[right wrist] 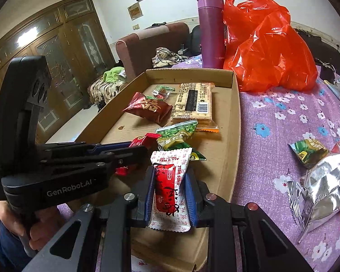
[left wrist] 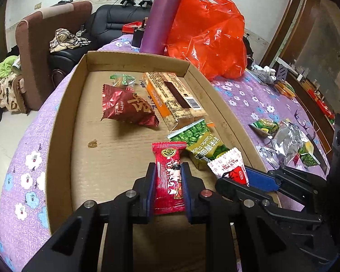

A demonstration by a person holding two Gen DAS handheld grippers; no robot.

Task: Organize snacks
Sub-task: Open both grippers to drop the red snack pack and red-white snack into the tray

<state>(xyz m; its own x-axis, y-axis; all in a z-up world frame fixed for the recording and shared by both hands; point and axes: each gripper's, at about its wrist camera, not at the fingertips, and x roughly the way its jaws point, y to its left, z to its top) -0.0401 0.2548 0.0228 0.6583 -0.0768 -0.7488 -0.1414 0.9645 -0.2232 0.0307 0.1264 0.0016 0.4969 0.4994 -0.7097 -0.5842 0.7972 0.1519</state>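
over the near end of the cardboard tray (left wrist: 63, 122), the left gripper (left wrist: 168, 181) pinches a red candy packet (left wrist: 168, 176) and the right gripper (right wrist: 170, 190) clamps a white-and-red snack packet (right wrist: 170, 188), both likely poised for dropping beside the green pea packet (left wrist: 201, 142).

Both grippers are matte black linkage frames: the left gripper (left wrist: 168, 170) and right gripper (right wrist: 170, 172) each carry blue pads on their fingers (right wrist: 150, 181), round silver pivot pins, one pin reddish; the left body reads "GenRobot.AI" in grey; a hand (right wrist: 34, 226) grips it, dark blue clothing below
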